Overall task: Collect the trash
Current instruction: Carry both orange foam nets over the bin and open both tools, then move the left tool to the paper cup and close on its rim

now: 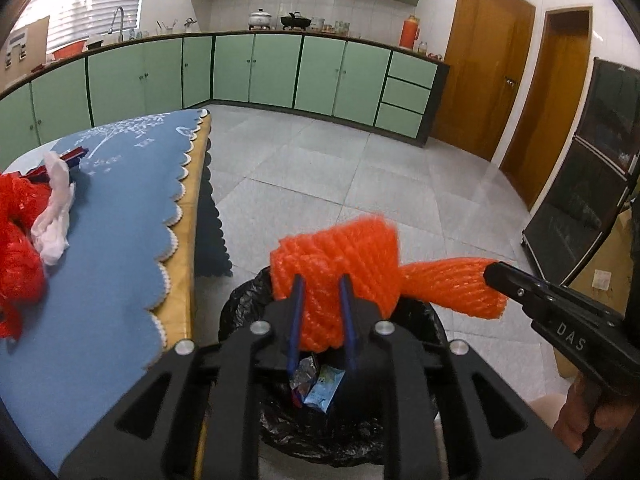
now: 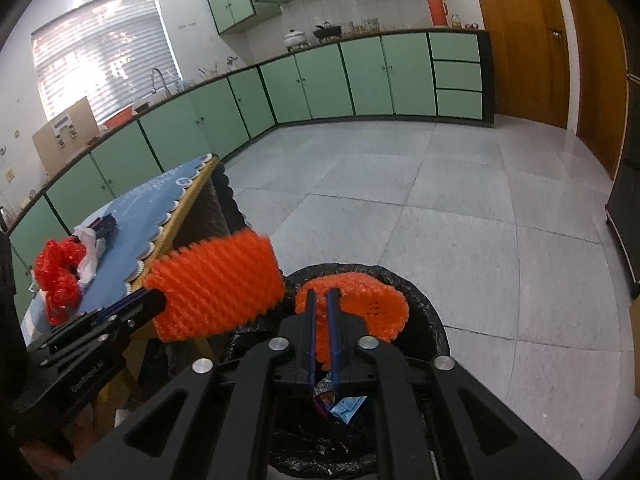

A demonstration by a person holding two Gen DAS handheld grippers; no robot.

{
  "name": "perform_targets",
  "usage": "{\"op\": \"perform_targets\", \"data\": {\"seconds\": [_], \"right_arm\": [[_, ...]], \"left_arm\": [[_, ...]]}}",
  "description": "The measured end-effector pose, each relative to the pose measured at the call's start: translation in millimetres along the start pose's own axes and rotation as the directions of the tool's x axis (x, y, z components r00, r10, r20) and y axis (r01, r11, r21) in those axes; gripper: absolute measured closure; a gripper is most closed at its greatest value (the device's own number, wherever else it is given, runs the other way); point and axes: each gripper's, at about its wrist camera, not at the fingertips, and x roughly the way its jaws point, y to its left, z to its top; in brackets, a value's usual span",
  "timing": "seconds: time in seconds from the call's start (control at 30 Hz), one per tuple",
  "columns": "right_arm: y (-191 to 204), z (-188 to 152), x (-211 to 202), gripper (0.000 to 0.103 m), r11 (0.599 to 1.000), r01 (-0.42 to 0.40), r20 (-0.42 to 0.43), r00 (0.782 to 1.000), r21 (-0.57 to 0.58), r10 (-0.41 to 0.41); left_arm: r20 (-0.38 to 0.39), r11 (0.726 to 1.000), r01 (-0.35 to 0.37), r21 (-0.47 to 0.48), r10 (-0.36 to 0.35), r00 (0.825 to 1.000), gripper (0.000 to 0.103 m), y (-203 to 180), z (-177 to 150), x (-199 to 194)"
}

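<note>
My left gripper [image 1: 322, 282] is shut on an orange foam net [image 1: 340, 268] and holds it over the black-lined trash bin [image 1: 240, 304]. My right gripper [image 2: 320, 296] is shut on a second orange foam net [image 2: 368, 308], also above the bin [image 2: 424, 304]. Each gripper shows in the other view: the right one [image 1: 496, 276] at the right, the left one [image 2: 156, 300] at the left with its net [image 2: 216, 288]. Wrappers [image 1: 320, 388] lie inside the bin. A red net [image 1: 16, 252] and white crumpled plastic [image 1: 54, 216] lie on the blue table mat [image 1: 120, 216].
The table [image 1: 184, 280] with the blue mat stands left of the bin. Green kitchen cabinets [image 1: 280, 76] line the far wall. Wooden doors [image 1: 480, 72] and a dark glass cabinet [image 1: 592, 184] are at the right. Grey tiled floor [image 1: 360, 176] lies beyond the bin.
</note>
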Motion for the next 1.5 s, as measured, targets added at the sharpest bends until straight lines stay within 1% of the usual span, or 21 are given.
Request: {"op": "perform_targets", "data": {"seconds": [0.07,0.13,0.27,0.3,0.43,0.47,0.53,0.67,0.8,0.83,0.9,1.0,1.1,1.17,1.2,1.3,1.37,1.4,1.43,1.47,1.5], "right_arm": [[-1.9,0.1,1.7,0.088,1.000,0.003,-0.002,1.000,0.010,-0.003],[-1.7,0.9,2.4,0.073,1.000,0.010,0.000,1.000,0.016,-0.010],[1.4,1.6,-3.2,0.055,0.999,0.028,0.023,0.999,0.022,-0.028],[2.8,2.5,-5.6,0.048,0.999,0.031,0.032,0.999,0.023,-0.032],[12.6,8.2,-22.7,0.019,0.998,0.056,0.104,0.993,0.012,-0.057],[15.3,9.8,-27.7,0.015,0.998,0.063,0.124,0.990,0.007,-0.064],[25.8,13.3,-39.3,0.005,0.997,0.081,0.175,0.981,-0.006,-0.079],[48.6,18.9,-54.6,0.005,0.997,0.066,0.232,0.971,-0.045,-0.054],[73.7,21.7,-61.0,0.005,0.997,0.015,0.251,0.968,-0.076,0.004],[81.3,21.4,-61.4,0.005,0.996,0.003,0.253,0.967,-0.087,0.020],[96.7,20.8,-59.7,0.005,0.994,-0.020,0.253,0.967,-0.105,0.046],[121.1,17.2,-56.5,0.005,0.990,-0.049,0.250,0.965,-0.135,0.082],[145.9,10.1,-50.4,0.005,0.983,-0.088,0.241,0.962,-0.161,0.125],[162.6,4.4,-45.1,0.005,0.978,-0.105,0.235,0.961,-0.180,0.146],[168.0,1.9,-43.4,0.005,0.976,-0.110,0.233,0.961,-0.186,0.152],[189.3,-5.3,-37.4,0.005,0.970,-0.128,0.220,0.960,-0.206,0.174],[199.4,-7.9,-35.2,0.005,0.966,-0.136,0.214,0.959,-0.220,0.184],[202.5,-8.5,-35.4,0.005,0.964,-0.140,0.213,0.959,-0.226,0.189],[206.3,-9.5,-34.9,0.005,0.962,-0.141,0.212,0.958,-0.234,0.192],[209.8,-10.8,-34.3,0.005,0.960,-0.141,0.210,0.958,-0.244,0.194],[213.6,-12.2,-33.5,0.005,0.957,-0.141,0.206,0.959,-0.253,0.196]], "left_arm": [[0.005,1.000,0.002,0.003,-0.002,1.000,0.072,-0.1,2.7,0.7],[0.014,1.000,0.002,0.001,-0.002,1.000,0.067,1.7,4.3,-0.5],[0.038,1.000,0.006,-0.012,-0.005,0.999,0.056,5.2,11.9,-7.9],[0.047,1.000,0.006,-0.017,-0.005,0.999,0.055,6.2,13.4,-10.5],[0.113,0.999,-0.010,-0.040,0.014,0.993,0.038,15.1,20.8,-38.5],[0.136,0.999,-0.021,-0.044,0.027,0.990,0.033,19.3,22.7,-47.9],[0.176,0.997,-0.047,-0.054,0.056,0.983,0.026,26.5,27.3,-66.8],[0.257,0.990,-0.125,-0.069,0.139,0.956,0.017,41.6,27.6,-108.5],[0.302,0.967,-0.238,-0.092,0.255,0.919,0.014,63.4,20.9,-146.4],[0.307,0.954,-0.278,-0.111,0.299,0.904,0.014,74.4,16.5,-157.2],[0.305,0.934,-0.329,-0.143,0.358,0.883,0.014,89.7,11.4,-170.4],[0.279,0.885,-0.415,-0.212,0.462,0.842,0.014,121.3,-1.7,-188.3],[0.238,0.851,-0.469,-0.237,0.519,0.821,0.014,145.4,-13.6,-193.1],[0.219,0.836,-0.495,-0.240,0.543,0.811,0.014,155.2,-23.4,-193.8],[0.208,0.831,-0.503,-0.238,0.549,0.809,0.014,160.2,-28.4,-193.9],[0.175,0.831,-0.502,-0.241,0.546,0.819,0.014,169.3,-41.8,-188.9],[0.138,0.834,-0.490,-0.254,0.533,0.835,0.015,175.5,-48.5,-179.9],[0.119,0.838,-0.477,-0.266,0.520,0.846,0.017,178.7,-51.7,-176.4],[0.110,0.841,-0.467,-0.273,0.510,0.853,0.025,183.1,-52.9,-173.4],[0.102,0.844,-0.457,-0.280,0.500,0.860,0.031,184.9,-54.1,-171.4],[0.098,0.845,-0.452,-0.285,0.495,0.864,0.033,184.7,-56.5,-169.4]]}}
